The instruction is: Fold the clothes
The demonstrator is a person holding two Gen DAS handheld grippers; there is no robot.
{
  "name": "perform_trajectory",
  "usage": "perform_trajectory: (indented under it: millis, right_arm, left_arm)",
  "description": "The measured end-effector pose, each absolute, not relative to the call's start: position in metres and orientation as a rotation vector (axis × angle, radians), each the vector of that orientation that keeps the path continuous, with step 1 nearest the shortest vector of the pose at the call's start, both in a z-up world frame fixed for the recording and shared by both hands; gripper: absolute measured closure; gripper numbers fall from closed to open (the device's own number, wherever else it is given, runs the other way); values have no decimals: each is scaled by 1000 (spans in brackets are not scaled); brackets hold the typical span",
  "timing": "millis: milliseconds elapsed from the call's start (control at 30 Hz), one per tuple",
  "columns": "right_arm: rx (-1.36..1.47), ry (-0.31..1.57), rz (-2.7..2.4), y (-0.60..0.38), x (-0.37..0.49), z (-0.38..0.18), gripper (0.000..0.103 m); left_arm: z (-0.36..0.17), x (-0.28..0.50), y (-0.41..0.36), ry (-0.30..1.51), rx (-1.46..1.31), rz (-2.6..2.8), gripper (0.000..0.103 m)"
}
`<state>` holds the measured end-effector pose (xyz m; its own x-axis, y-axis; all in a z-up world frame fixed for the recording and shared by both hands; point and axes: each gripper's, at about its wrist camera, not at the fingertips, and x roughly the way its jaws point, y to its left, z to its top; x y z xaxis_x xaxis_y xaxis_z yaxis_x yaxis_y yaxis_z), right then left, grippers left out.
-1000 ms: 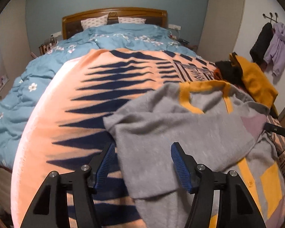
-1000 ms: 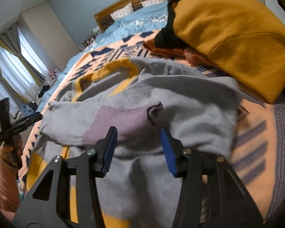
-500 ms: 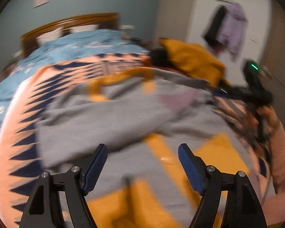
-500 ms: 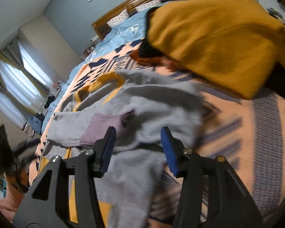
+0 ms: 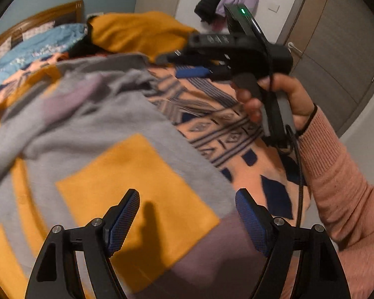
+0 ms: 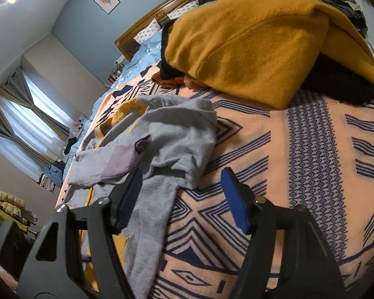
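Sweater (image 5: pixel 92 129): grey with yellow patches, lying rumpled on the blanket (image 6: pixel 299 164), sleeves folded across its body (purple cuff on top).
Left gripper (image 5: pixel 187 220): jaws apart, hovering over the sweater's lower yellow patch, holding nothing.
Right gripper (image 6: pixel 180 195): jaws apart, above the sweater's edge and the blanket beside it.
Yellow garment (image 6: pixel 249 35): piled on dark clothes farther up the bed, apart from the sweater.

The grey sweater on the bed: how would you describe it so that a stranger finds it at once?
On the orange patterned blanket covering the bed, look in front of the mustard-yellow pile. The grey sweater lies spread there, half folded. Only it has yellow patches, a yellow neckline and a mauve cuff.
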<state>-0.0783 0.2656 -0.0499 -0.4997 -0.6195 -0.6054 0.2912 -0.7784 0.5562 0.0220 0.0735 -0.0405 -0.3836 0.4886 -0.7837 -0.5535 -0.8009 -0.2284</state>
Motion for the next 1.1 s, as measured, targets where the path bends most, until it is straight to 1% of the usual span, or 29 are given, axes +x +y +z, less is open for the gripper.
perform_trajectory:
  millis: [233, 400, 567, 633, 667, 700, 733, 800, 867, 900, 967, 1033, 1067, 1100]
  right_arm:
    - [1131, -544, -2251, 270, -83, -56, 36]
    - [1154, -529, -2262, 269, -93, -66, 36]
    - [1188, -539, -2252, 263, -109, -78, 36]
    - [1182, -523, -2265, 258, -115, -77, 36]
    - [1181, -519, -2265, 256, -118, -77, 36]
    - [1179, -516, -2260, 254, -120, -77, 36]
    - [1175, -514, -2256, 250, -123, -78, 36]
    - [1166, -510, -2247, 244, -128, -78, 36]
    - [1152, -523, -2238, 240, -132, -80, 36]
    - [1142, -528, -2238, 239, -133, -80, 36]
    - [1126, -528, -2236, 235, -135, -81, 36]
    - [1120, -520, -2232, 231, -136, -81, 36]
    - [1124, -514, -2228, 229, -137, -81, 42]
    - [1143, -509, -2216, 227, -139, -82, 60]
  left_arm:
    - [-52, 34, 106, 196, -1264, 2240, 22]
    - [-55, 37, 114, 260, -1272, 2287, 21]
    - [-60, 37, 119, 270, -1266, 2324, 23]
    - [-61, 37, 120, 287, -1257, 2344, 29]
    - [-61, 37, 120, 294, -1252, 2354, 34]
    - [-61, 37, 119, 295, -1249, 2364, 42]
    - [-61, 37, 117, 287, -1247, 2373, 47]
    - [-59, 36, 112, 265, -1245, 2387, 69]
    - [-58, 36, 106, 223, -1247, 2396, 78]
    - [-58, 36, 104, 203, -1247, 2399, 82]
    - [-58, 36, 99, 166, -1244, 2401, 87]
    - [-58, 34, 94, 112, -1246, 2391, 89]
    - [-58, 33, 91, 85, -1247, 2385, 91]
    - [-58, 32, 88, 55, -1248, 2377, 92]
